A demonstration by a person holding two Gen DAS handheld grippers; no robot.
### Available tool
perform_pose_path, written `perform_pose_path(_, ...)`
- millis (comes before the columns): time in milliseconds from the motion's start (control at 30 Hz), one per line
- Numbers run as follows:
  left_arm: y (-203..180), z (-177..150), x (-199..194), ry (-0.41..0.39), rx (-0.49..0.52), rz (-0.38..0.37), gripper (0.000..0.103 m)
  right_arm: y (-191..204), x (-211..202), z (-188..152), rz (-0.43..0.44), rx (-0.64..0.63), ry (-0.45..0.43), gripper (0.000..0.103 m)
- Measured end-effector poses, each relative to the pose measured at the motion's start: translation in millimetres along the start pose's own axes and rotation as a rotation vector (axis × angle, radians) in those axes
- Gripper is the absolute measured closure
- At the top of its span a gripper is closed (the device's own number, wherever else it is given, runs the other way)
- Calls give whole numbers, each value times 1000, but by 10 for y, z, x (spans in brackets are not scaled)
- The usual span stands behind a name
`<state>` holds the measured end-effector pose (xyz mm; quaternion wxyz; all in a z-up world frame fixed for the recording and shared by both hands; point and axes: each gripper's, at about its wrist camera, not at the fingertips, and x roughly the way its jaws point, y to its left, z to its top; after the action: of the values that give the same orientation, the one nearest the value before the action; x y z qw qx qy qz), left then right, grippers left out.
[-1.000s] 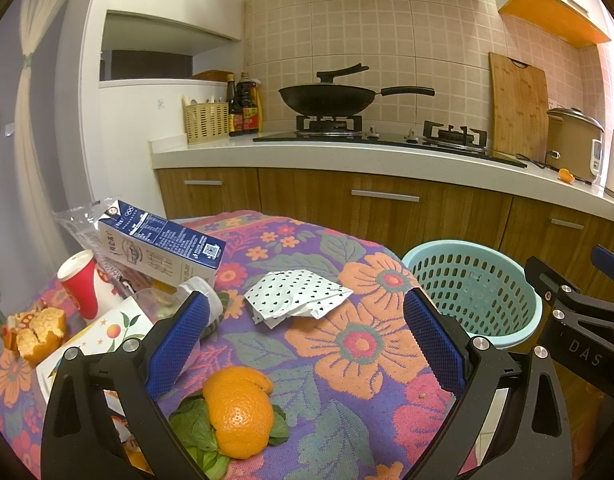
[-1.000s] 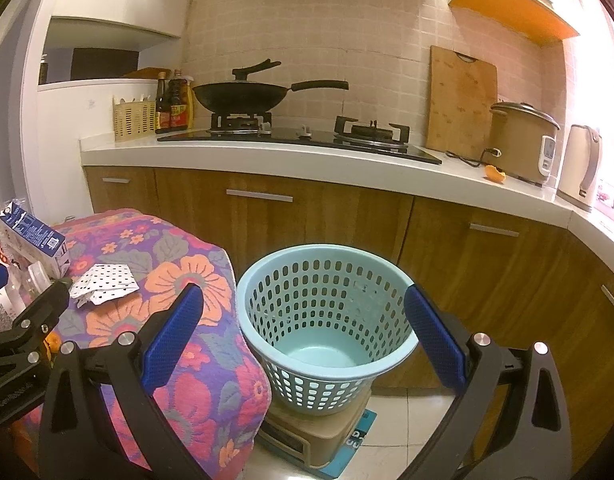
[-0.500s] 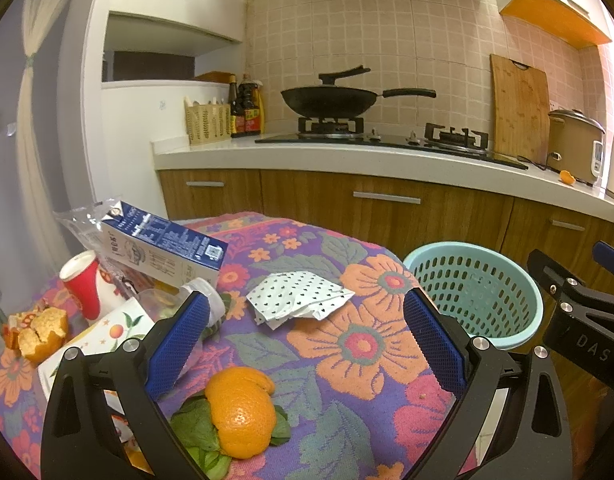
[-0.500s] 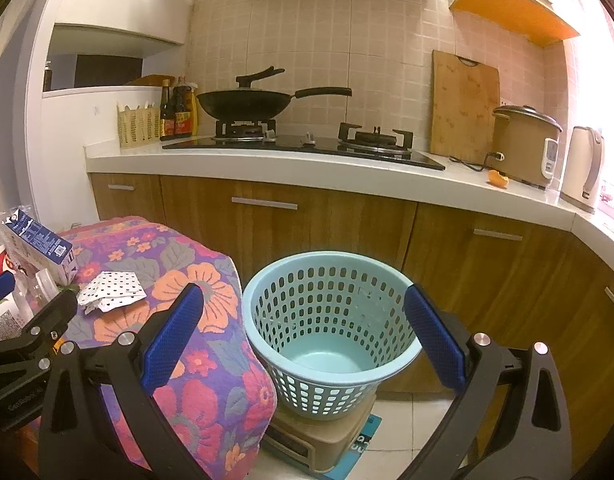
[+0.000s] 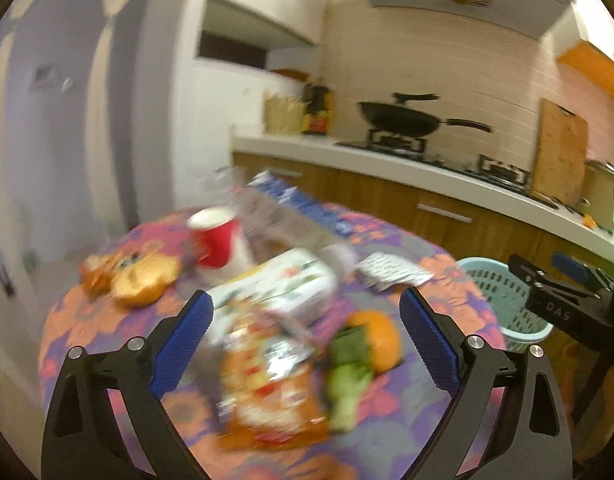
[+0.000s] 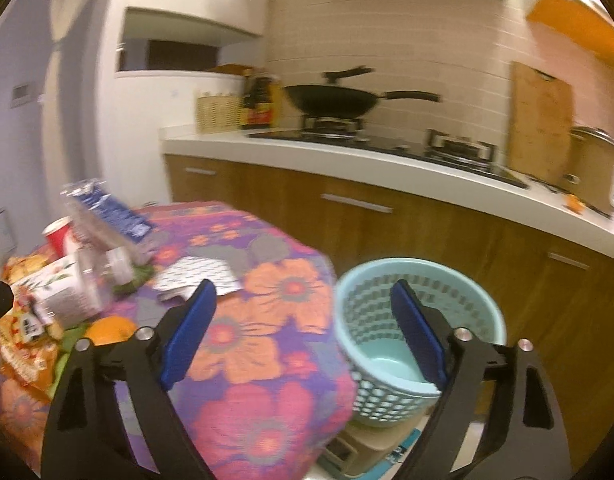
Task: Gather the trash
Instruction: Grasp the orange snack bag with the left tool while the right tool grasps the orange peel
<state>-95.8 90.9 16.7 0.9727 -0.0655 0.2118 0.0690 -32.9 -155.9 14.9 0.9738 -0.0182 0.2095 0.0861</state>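
The surface (image 5: 459,408), draped in a flowered cloth, carried the trash in a blurred heap. A pale blue basket (image 6: 421,280) stood just beside its right edge, on a low box on the floor. Far on the left lay a blue carton (image 5: 303,204) and a red cup (image 5: 215,236); nearer were a white box (image 5: 279,290), a snack bag (image 5: 267,392), an orange peel (image 5: 377,338) touching green leaves, and a spotted paper (image 5: 391,272). The left claw (image 5: 305,346) hung wide open and empty over the bag. The right claw (image 6: 303,334) was likewise spread wide, holding nothing, between the surface and the basket.
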Motion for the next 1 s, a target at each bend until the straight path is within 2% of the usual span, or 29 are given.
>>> perform_pose_path(100, 271, -58, 32, 59, -72, 8, 16, 174, 49, 1, 85, -34, 8, 29)
perform_pose_path(200, 465, -136, 99, 117, -122, 15, 18, 382, 116, -12, 195, -87, 24, 29)
perform_pose_path(267, 536, -183, 186, 178, -151, -11, 19, 518, 142, -37, 248, -118, 36, 29)
perform_pose_path(367, 592, -233, 287, 226, -204, -86, 21, 753, 190, -80, 354, -176, 74, 29)
perform_pose_path(467, 598, -270, 378, 261, -253, -151, 28, 905, 239, -125, 410, -205, 111, 29)
perform_pose_path(533, 600, -306, 430, 281, -273, -153, 37, 946, 258, -151, 435, -214, 133, 29)
perform_pose_path(733, 575, -348, 468, 304, -265, -131, 44, 1022, 335, -202, 467, -224, 201, 30)
perform_pose_path(867, 568, -365, 471, 328, -238, -108, 53, 1084, 491, -192, 454, -205, 287, 38)
perform_pose_path(1000, 584, -392, 446, 360, -237, -124, 71, 1046, 625, -188, 514, -143, 360, 38)
